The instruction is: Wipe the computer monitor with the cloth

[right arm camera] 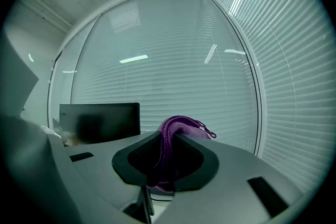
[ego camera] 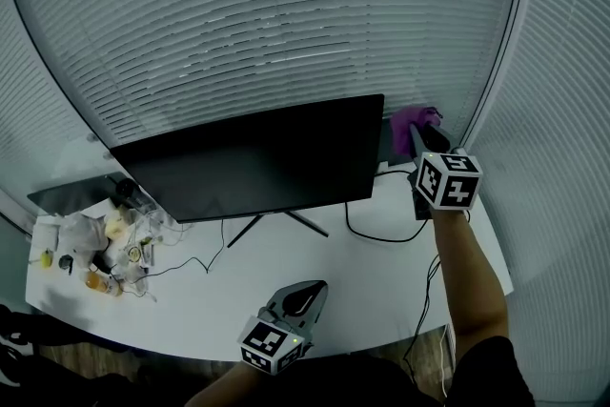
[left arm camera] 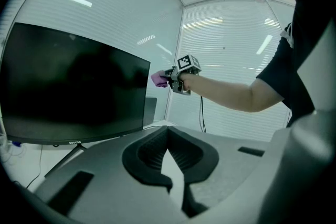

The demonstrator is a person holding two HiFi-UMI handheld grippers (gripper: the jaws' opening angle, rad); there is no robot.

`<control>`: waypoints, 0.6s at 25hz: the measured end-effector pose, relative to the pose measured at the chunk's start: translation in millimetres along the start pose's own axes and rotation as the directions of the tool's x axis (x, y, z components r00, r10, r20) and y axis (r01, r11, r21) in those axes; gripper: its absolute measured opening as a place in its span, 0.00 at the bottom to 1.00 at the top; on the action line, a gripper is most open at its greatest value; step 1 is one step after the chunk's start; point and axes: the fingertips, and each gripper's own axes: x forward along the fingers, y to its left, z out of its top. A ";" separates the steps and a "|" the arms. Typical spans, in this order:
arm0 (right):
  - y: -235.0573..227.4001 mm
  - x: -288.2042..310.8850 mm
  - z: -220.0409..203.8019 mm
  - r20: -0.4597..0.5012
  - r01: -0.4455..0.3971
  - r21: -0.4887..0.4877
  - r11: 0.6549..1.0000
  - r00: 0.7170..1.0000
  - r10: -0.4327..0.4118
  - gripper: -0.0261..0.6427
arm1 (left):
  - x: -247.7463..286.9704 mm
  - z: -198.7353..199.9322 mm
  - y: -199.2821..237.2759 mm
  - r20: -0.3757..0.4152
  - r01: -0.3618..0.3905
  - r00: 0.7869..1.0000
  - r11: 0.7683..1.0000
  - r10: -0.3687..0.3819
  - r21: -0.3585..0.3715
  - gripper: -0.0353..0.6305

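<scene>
The purple cloth (right arm camera: 176, 131) is pinched between the jaws of the right gripper (ego camera: 416, 134), folded and bunched, with a loop of it standing up past the jaw tips. In the head view it is held up just beside the upper right corner of the dark monitor (ego camera: 257, 162); whether it touches the edge cannot be told. The monitor stands on the white surface (ego camera: 381, 272) on a thin splayed stand (ego camera: 276, 222), its screen blank.

The left gripper (ego camera: 303, 293) sits low near the front edge of the surface, well apart from the monitor. Its jaws meet at the tips with nothing between them.

At the left end of the surface lies a heap of small clutter (ego camera: 105, 248): crumpled white material and a few yellowish and dark bits, too small to name, and no container among them can be made out. Behind it a second dark panel (ego camera: 71, 193) is partly cut off by the picture's edge. A black cable (ego camera: 381, 234) loops behind the monitor, its ends hidden. Closed blinds (ego camera: 286, 14) fill the background.
</scene>
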 end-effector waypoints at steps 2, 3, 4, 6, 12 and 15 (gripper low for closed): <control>3.5 -7.6 -5.2 0.003 -0.011 0.013 1.000 1.000 0.010 0.16 | -2.7 -1.9 -0.3 0.000 0.000 1.000 1.000 0.000 0.002 0.06; 5.7 -11.6 -7.8 0.003 -0.015 0.019 1.000 1.000 0.015 0.16 | -4.3 -2.0 -0.8 0.001 0.001 1.000 1.000 -0.001 -0.001 0.06; 8.4 -15.5 -10.1 0.003 -0.020 0.025 0.999 1.000 0.019 0.16 | -6.0 -2.0 -0.9 0.000 0.002 1.000 1.000 -0.002 -0.004 0.06; 15.4 -23.7 -14.8 0.005 -0.030 0.036 0.999 1.000 0.030 0.16 | -9.6 -3.1 0.2 -0.002 0.002 1.000 1.000 -0.002 -0.012 0.06; 50.1 -53.3 -24.4 0.020 -0.089 0.065 0.994 0.996 0.088 0.16 | -26.0 -0.1 11.8 0.005 -0.017 1.000 0.999 0.017 -0.049 0.06; 74.4 -66.2 -27.4 0.022 -0.125 0.071 0.990 0.992 0.123 0.16 | -36.4 4.9 19.9 0.007 -0.025 1.000 0.998 0.025 -0.059 0.06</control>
